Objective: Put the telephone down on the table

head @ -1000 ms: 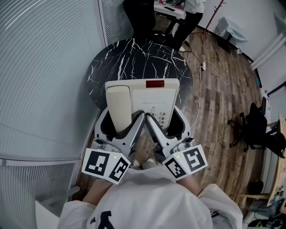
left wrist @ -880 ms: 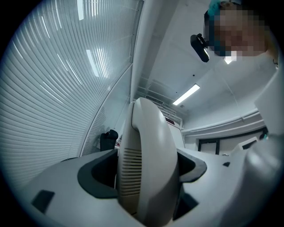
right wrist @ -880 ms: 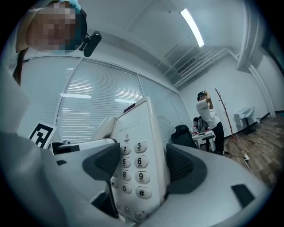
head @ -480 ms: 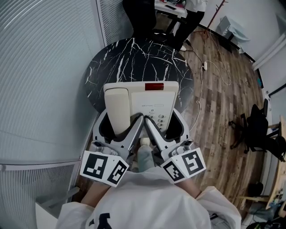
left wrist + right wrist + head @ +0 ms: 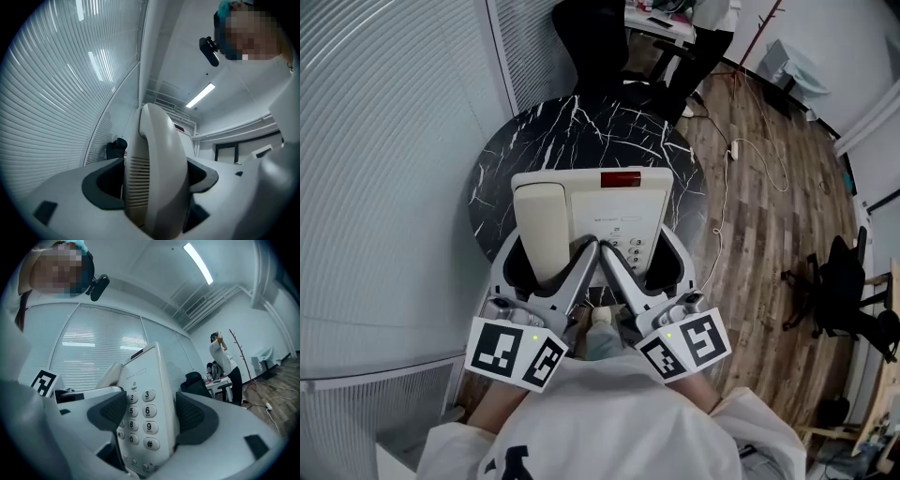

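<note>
A cream desk telephone (image 5: 595,211) with its handset (image 5: 542,225) on the cradle and a red strip at its far edge is held in the air over the round black marble table (image 5: 609,131). My left gripper (image 5: 546,274) is shut on the handset side; in the left gripper view the handset (image 5: 157,178) fills the space between the jaws. My right gripper (image 5: 649,272) is shut on the keypad side, and the number keys (image 5: 144,420) show between its pads in the right gripper view.
The table stands against a ribbed glass wall (image 5: 384,141) at the left. Wooden floor (image 5: 769,216) with a white cable (image 5: 750,150) lies to the right, an office chair (image 5: 839,272) further right. A person in dark trousers (image 5: 694,56) stands beyond the table.
The telephone and both grippers have moved slightly forward and left over the table's near edge. Both grips are unchanged.
</note>
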`<state>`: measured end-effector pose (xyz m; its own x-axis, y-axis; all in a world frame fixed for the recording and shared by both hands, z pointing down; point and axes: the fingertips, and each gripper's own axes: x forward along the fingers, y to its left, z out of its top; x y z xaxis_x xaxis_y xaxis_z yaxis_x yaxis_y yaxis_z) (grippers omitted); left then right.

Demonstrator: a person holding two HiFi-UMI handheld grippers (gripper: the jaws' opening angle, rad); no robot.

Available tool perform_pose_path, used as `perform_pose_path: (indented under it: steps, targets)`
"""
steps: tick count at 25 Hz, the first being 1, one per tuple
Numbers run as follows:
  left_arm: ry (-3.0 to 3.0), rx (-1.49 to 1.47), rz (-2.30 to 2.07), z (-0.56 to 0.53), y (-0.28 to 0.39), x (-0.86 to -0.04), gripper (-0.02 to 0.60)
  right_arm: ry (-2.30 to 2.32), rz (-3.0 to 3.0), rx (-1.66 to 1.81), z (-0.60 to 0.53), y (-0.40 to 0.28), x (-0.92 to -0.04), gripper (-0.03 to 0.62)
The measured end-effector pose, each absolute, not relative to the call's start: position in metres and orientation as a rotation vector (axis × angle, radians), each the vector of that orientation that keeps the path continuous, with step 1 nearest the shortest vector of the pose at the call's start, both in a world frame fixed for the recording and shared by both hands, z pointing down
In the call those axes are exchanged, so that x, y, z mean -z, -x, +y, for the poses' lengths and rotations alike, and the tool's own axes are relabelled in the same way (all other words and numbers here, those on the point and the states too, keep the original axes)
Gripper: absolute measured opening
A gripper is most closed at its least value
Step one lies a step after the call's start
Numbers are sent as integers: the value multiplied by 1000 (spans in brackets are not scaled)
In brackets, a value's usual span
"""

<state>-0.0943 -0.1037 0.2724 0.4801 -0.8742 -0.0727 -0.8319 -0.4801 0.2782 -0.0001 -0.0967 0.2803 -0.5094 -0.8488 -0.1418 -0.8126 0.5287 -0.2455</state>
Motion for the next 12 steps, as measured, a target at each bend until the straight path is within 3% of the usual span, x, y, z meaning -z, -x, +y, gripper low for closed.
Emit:
perform_pose_path:
  steps: [12]
  targets:
    - [-2499, 333, -1545, -201, 72, -263, 376, 1331, 2563, 200, -199, -22, -271, 326]
